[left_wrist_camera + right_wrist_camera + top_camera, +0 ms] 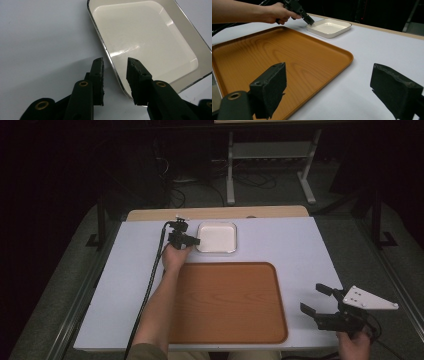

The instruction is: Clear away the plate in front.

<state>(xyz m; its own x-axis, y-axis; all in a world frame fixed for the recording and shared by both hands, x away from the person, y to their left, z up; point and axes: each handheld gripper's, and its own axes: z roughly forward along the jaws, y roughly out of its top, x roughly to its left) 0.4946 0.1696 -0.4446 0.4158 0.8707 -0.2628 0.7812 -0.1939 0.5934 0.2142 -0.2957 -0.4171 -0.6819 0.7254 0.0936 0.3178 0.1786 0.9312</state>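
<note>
1 glossy square white dish (150, 42), rim between left gripper (115, 72) jaws

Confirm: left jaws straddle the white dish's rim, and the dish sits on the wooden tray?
Not quite. The left gripper does straddle the dish rim, but the dish sits on the white table, beyond the tray. The high view shows it.

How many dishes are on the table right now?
1: a white square dish beyond the wooden tray, its rim between the left gripper's jaws.
</note>
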